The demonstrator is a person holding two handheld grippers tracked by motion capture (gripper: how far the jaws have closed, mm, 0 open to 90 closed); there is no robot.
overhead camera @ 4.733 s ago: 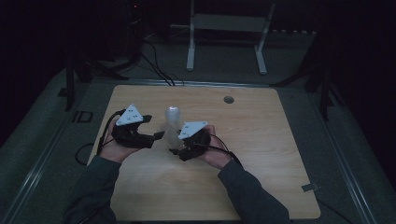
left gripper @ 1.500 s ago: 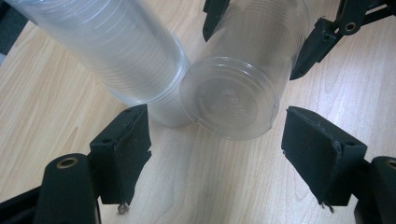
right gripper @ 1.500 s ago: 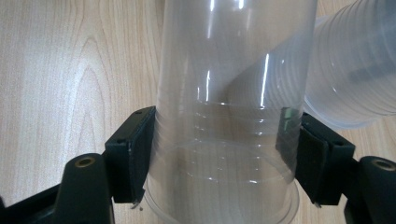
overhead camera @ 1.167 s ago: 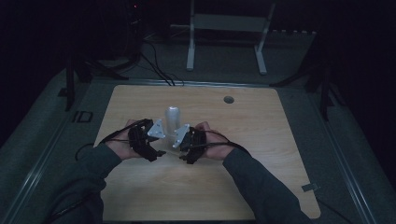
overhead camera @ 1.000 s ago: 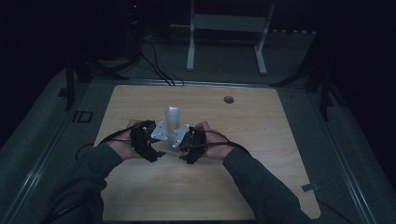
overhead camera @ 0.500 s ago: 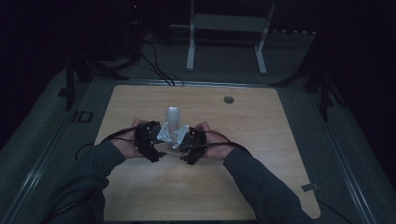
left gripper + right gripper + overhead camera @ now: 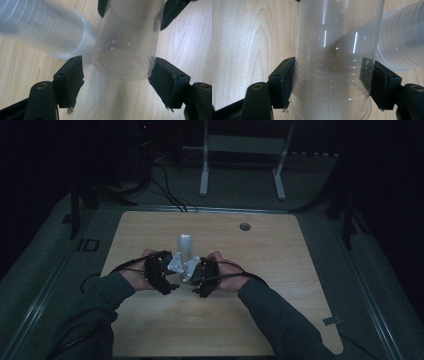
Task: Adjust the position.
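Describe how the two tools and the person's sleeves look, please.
Both the left tool and the right tool are black, each topped by a grey three-cornered plate and trailing a black cable. Seen close, the black arms carry brass-coloured pivot holes and end in flat rectangular pads. The person wears long dark greyish sleeves.

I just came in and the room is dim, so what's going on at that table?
A person works two hand-held grippers over a wooden table. The right gripper has its jaws closed on a clear plastic cup. The left gripper brackets the cup's other end, jaws apart. A stack of cups stands just beyond.
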